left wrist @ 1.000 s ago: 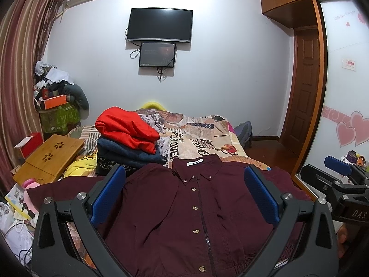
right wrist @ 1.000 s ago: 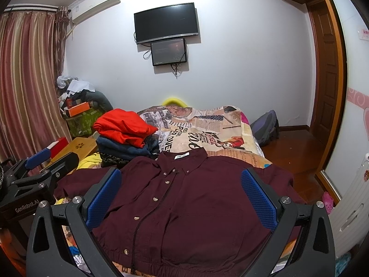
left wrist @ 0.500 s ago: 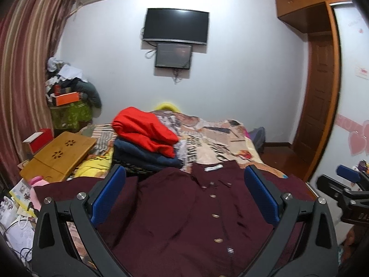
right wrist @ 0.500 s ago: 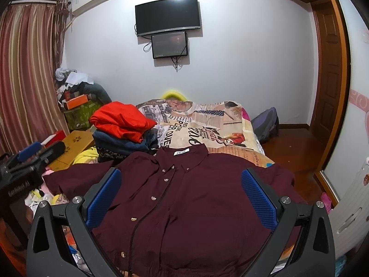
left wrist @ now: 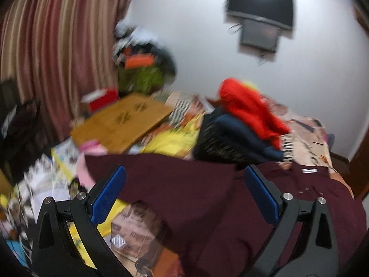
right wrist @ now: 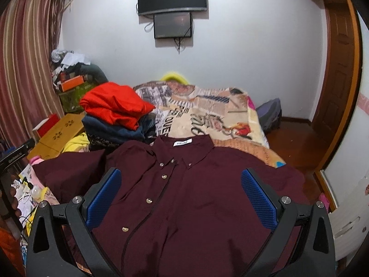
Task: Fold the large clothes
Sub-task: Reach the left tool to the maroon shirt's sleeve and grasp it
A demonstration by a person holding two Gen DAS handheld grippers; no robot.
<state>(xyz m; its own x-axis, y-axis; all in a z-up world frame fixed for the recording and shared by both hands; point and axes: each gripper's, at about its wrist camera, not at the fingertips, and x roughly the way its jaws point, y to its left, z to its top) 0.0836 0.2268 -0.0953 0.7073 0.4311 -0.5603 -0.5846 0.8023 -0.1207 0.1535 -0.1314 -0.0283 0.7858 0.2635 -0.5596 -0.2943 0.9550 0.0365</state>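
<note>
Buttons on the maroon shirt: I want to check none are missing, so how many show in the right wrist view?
6 on the maroon shirt: three small ones across the collar, three larger ones down the placket. Lower ones may be hidden near the hem.

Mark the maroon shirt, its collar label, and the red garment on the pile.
maroon shirt [right wrist: 207, 207]: right wrist view, front panel.
collar label [right wrist: 182, 142]: right wrist view, white tag.
red garment [right wrist: 115, 106]: right wrist view, top fold.
</note>
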